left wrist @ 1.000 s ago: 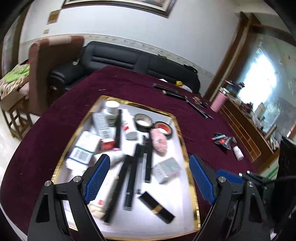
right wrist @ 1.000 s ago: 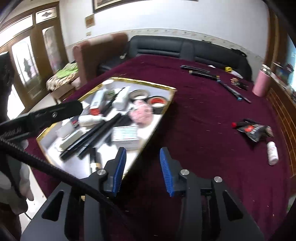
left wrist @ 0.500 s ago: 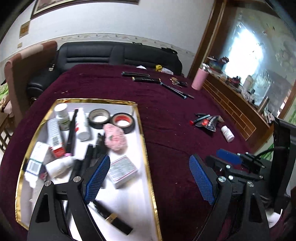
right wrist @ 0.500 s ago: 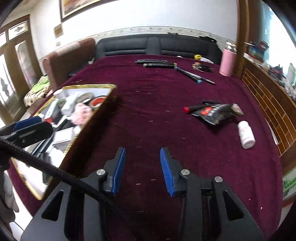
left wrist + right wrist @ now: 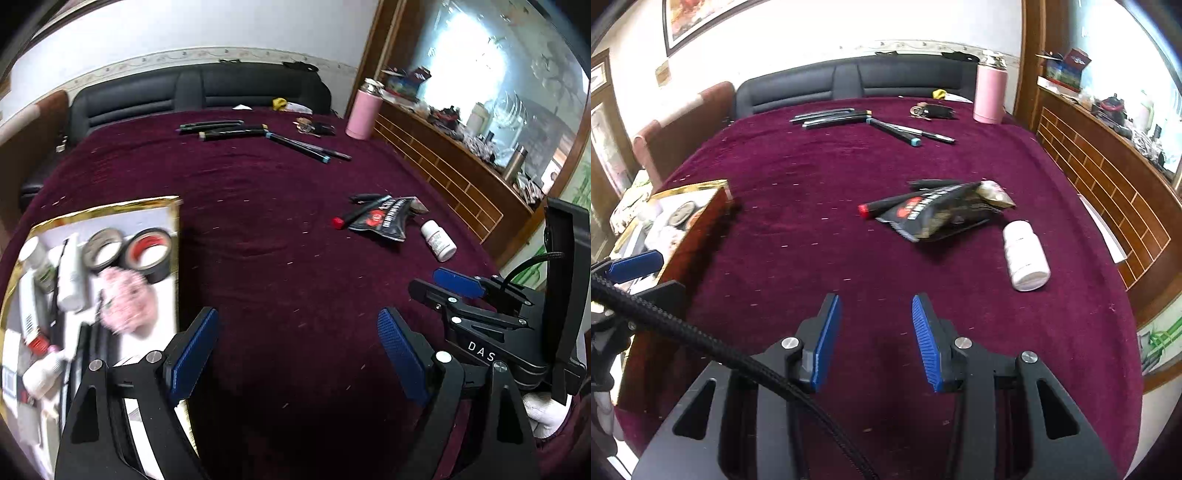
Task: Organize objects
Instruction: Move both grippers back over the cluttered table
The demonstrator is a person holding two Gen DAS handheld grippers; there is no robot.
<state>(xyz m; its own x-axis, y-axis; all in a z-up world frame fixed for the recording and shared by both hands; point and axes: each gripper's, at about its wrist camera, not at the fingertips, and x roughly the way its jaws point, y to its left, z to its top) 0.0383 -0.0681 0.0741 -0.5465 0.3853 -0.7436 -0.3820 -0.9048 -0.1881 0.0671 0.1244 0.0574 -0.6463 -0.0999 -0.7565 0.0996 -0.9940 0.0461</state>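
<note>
Left hand-held gripper (image 5: 295, 354) spread wide and empty above the maroon-clothed surface (image 5: 258, 229), beside the gold-rimmed tray (image 5: 110, 206) crowded with tape rolls (image 5: 127, 249), a pink puff (image 5: 127, 299) and white bottles. Right hand-held gripper (image 5: 877, 341) parted more narrowly, nothing between its blue pads, aimed over bare cloth. Loose ahead of it: a black pouch (image 5: 938, 212) lying on a red-tipped marker (image 5: 882, 204), a white bottle (image 5: 1025, 254) on its side just right of them, pens (image 5: 831, 117) and a pink flask (image 5: 990, 94) near the far edge.
</note>
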